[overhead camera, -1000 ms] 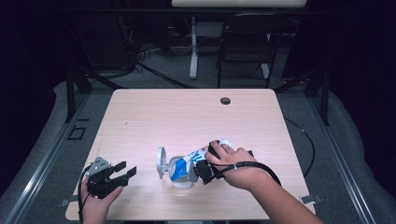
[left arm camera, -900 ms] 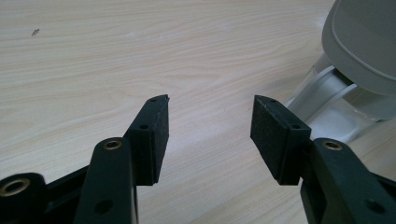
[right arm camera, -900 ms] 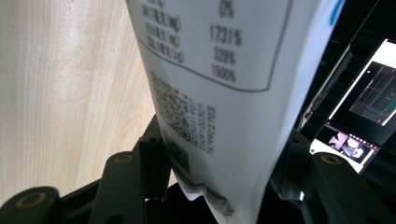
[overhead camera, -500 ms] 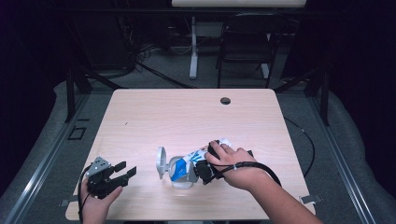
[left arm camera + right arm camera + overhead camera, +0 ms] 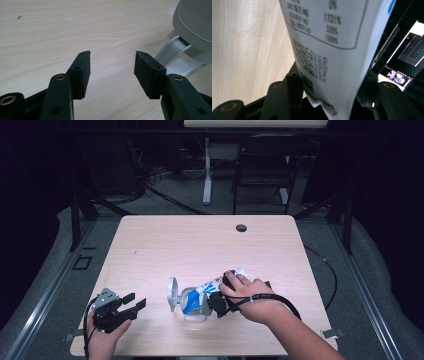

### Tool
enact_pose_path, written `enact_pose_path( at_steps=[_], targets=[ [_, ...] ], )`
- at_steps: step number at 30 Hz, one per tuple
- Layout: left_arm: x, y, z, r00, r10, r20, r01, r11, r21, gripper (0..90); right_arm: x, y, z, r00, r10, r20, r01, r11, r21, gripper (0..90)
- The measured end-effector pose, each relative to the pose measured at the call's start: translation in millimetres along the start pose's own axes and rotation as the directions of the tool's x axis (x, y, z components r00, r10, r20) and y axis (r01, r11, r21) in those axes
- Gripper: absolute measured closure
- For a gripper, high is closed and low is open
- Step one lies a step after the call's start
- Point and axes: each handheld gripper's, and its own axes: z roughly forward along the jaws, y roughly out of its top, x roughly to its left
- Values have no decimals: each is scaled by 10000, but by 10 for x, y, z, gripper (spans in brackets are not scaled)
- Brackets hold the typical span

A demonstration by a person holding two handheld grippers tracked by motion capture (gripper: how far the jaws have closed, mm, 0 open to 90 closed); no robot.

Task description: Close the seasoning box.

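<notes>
My right gripper (image 5: 216, 301) has its 2 jaws clamped on a white and blue pouch (image 5: 332, 50), printed side with a code facing the camera. The pouch tips into a clear container (image 5: 194, 306) near the front middle of the table (image 5: 200, 245), its grey lid (image 5: 172, 293) standing open beside it. My left gripper (image 5: 131, 303) rests at the front left corner, jaws wide with nothing between them. The table is pale wood with a dark round hole (image 5: 241, 227) near its far edge. Behind it I see a dark room, a chair (image 5: 262, 167) and cables (image 5: 150, 187) on the floor.
</notes>
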Motion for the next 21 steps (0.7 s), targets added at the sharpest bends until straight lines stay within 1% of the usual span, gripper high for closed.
enact_pose_path(
  at_steps=[5, 7, 9, 21],
  targets=[
    [-4, -2, 4, 10000, 10, -1, -10, 10000, 4, 473, 1, 1, 0, 10000, -5, 9, 5, 10000, 1, 496],
    [-2, 1, 0, 10000, 36, 16, -36, 9999, 94, 473, 2, 2, 0, 10000, -24, 38, 24, 10000, 0, 496],
    [-3, -5, 10, 10000, 0, 9, 0, 10000, 2, 472, 2, 2, -1, 10000, -19, 35, 19, 10000, -2, 496],
    [3, -9, 8, 10000, -14, 6, 14, 10000, 42, 473, 4, 4, -1, 10000, -44, 66, 44, 10000, -5, 498]
  ],
)
